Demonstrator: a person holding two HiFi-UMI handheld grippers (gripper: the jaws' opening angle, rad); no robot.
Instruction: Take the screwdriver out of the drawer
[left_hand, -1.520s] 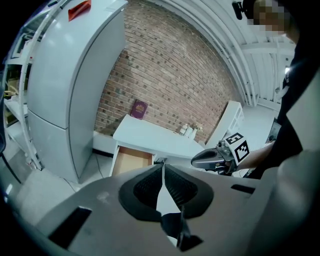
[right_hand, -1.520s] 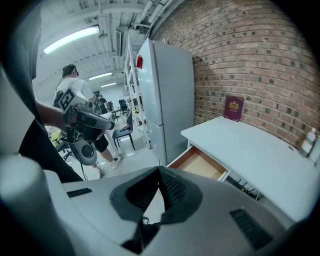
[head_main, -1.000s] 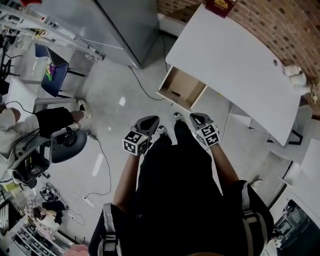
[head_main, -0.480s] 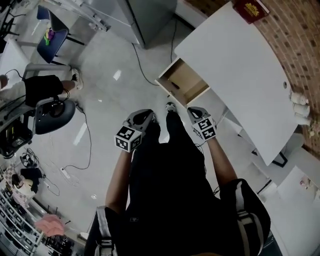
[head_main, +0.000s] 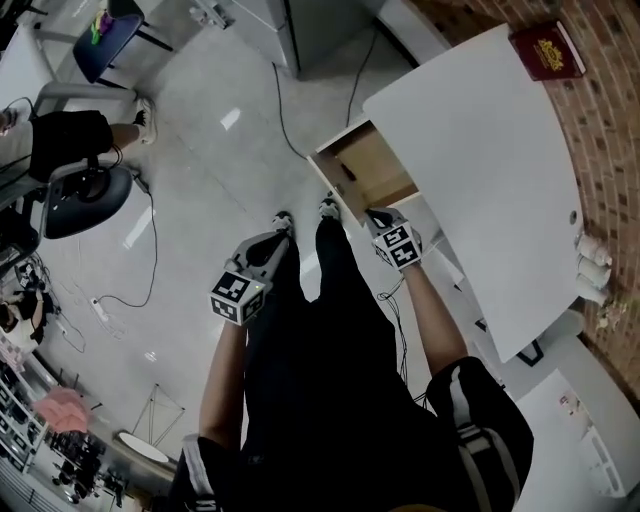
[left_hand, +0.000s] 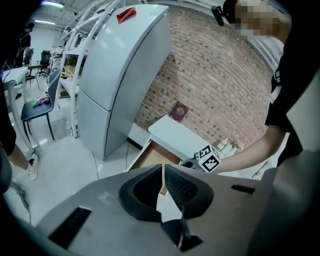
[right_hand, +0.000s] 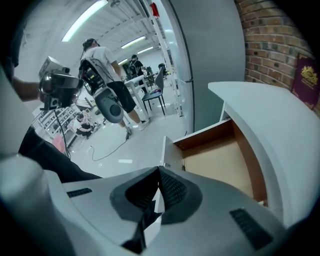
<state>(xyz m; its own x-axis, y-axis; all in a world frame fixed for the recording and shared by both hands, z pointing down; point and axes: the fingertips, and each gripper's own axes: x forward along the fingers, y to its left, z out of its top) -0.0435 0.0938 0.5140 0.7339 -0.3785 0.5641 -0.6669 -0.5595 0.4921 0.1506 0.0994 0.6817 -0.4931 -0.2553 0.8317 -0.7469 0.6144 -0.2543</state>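
inside open drawer (head_main: 388, 172), screwdriver (head_main: 346, 172), long axis roughly along front

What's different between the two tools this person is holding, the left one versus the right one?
The right tool is up at the front corner of the open drawer; the left tool is over the floor, apart from the desk. The right tool's camera looks into the drawer's wooden inside; the left tool's sees it from farther off. Both have jaws closed together and hold nothing.
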